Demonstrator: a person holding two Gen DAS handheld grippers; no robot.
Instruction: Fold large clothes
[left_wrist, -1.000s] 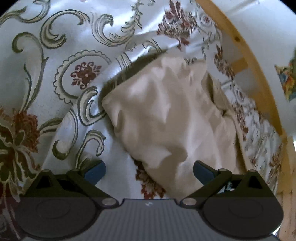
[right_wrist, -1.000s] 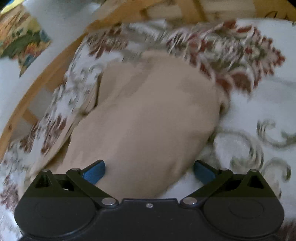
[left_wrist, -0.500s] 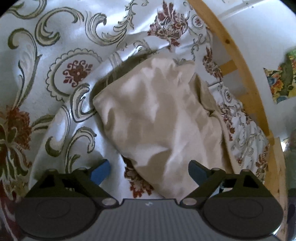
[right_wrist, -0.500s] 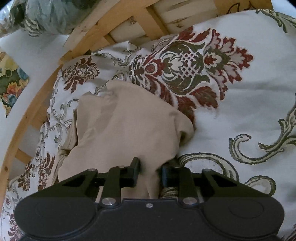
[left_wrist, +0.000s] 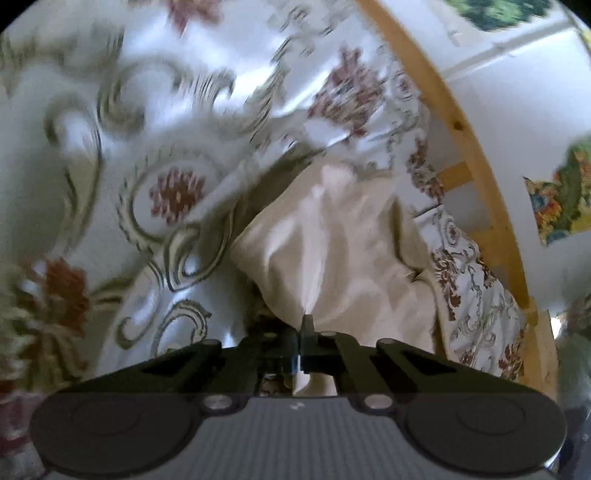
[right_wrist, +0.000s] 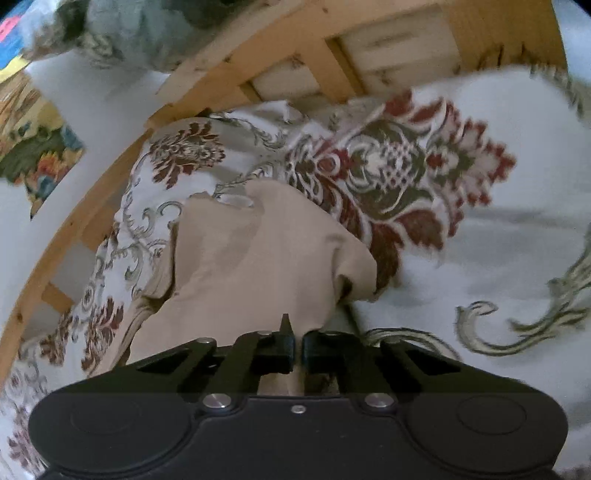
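Left gripper (left_wrist: 300, 339): jaws clenched on the near edge of the garment (left_wrist: 340, 258). Right gripper (right_wrist: 297, 347): jaws clenched on the near edge of the same garment (right_wrist: 258, 254). Garment: beige, crumpled, lying bunched on the bedspread (left_wrist: 110, 221); in the right wrist view one corner curls over at the right. Bedspread (right_wrist: 498, 266): white, with green scrolls and red floral medallions, rumpled round the garment. Bed frame (left_wrist: 465, 147): pale wood, slatted, along the far edge of the bedspread (right_wrist: 258, 59). Floor (left_wrist: 509, 122): white, beyond the frame. Rug (left_wrist: 557, 199): multicoloured, floral, on the floor.
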